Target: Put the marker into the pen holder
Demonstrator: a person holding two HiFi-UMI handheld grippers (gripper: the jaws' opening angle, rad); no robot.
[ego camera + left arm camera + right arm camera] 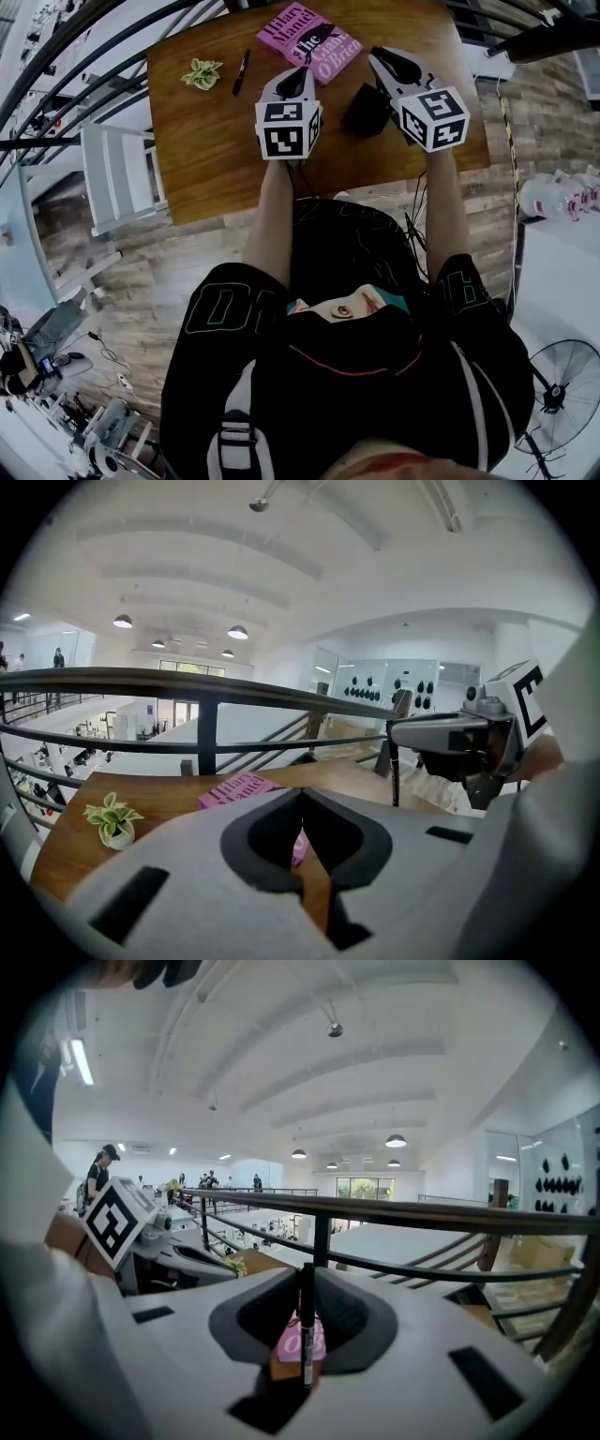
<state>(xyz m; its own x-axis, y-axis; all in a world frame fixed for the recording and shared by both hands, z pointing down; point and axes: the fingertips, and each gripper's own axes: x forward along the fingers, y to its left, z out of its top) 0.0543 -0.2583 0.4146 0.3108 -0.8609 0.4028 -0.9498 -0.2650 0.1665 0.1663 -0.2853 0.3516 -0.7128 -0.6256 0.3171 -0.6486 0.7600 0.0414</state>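
**Fig. 1. My two grippers over the wooden table [206,159].**
On it lay a pink book [309,39] and the black pen holder [366,108]. My left gripper [302,797] had its jaws together, empty. My right gripper [307,1283] pinched the marker [307,1349] upright, outside the holder.

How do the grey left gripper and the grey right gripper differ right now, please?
The right gripper is clamped on a thin black marker, which stands upright between its jaws; the left gripper has its jaws together on nothing. In the head view the right gripper is beside the black pen holder, the left gripper by the pink book. Both are grey, carry a square-marker cube and are above the wooden table.
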